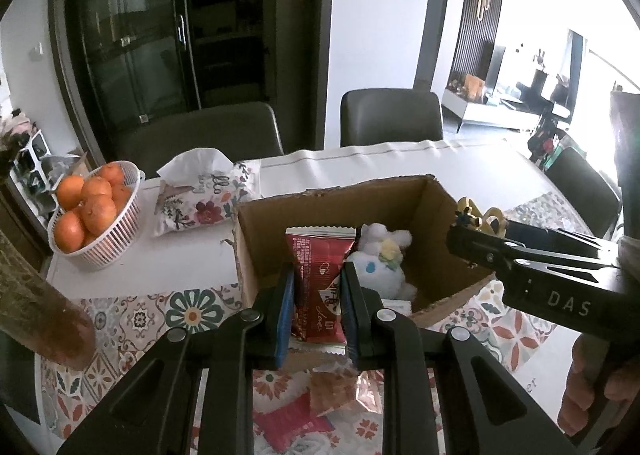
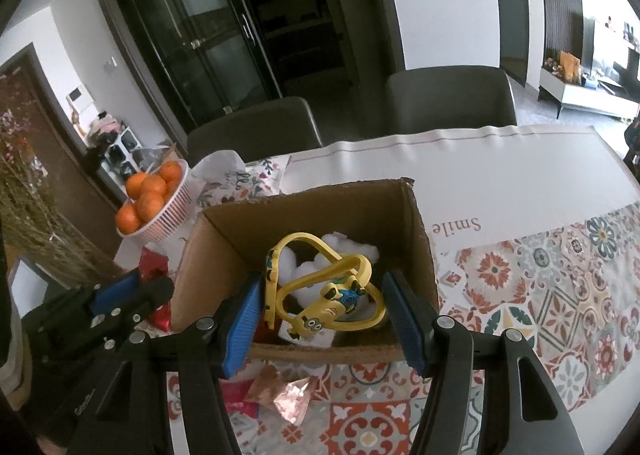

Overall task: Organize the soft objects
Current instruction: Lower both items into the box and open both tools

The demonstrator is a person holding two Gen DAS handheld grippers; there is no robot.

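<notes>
My left gripper [image 1: 318, 295] is shut on a red snack packet [image 1: 320, 275], which it holds upright over the near wall of an open cardboard box [image 1: 328, 207]. A white plush toy [image 1: 380, 267] lies inside the box. My right gripper [image 2: 324, 315] is shut on a yellow rubbery looped toy [image 2: 320, 295], which hangs over the box [image 2: 312, 211] above the white plush [image 2: 352, 251]. In the left wrist view the right gripper [image 1: 464, 231] comes in from the right with the yellow toy [image 1: 480, 215] at the box's right wall. The right wrist view shows the left gripper [image 2: 136, 287] with the red packet [image 2: 154, 267] left of the box.
A white basket of oranges [image 1: 96, 211] and a floral tissue pack [image 1: 204, 195] stand left of the box. Loose wrapped packets [image 2: 288, 391] lie on the patterned tablecloth in front of it. Two dark chairs [image 1: 392, 115] line the far edge. A brown vase [image 1: 48, 319] stands near left.
</notes>
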